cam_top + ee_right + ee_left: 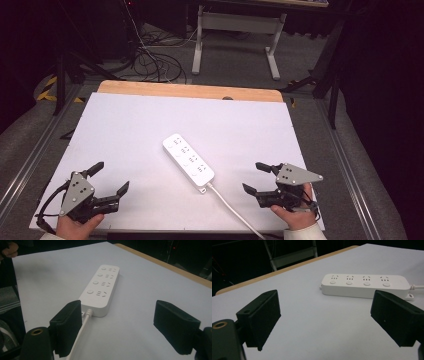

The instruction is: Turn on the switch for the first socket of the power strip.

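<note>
A white power strip (188, 160) with several sockets lies diagonally in the middle of the white board (150, 125); its white cable (235, 212) runs off toward the near edge. My left gripper (111, 177) rests at the near left corner, jaws wide apart and empty, pointing toward the strip (364, 285). My right gripper (256, 177) sits at the near right, also open with nothing between its jaws. In the right gripper view the strip (100, 290) lies just ahead and its cable (80, 335) passes the left jaw.
The white board lies on a wooden table whose far edge (190, 91) shows. Beyond it stand a white table frame (235, 35) and loose cables (155, 62) on the floor. Metal rails (30, 155) flank the board.
</note>
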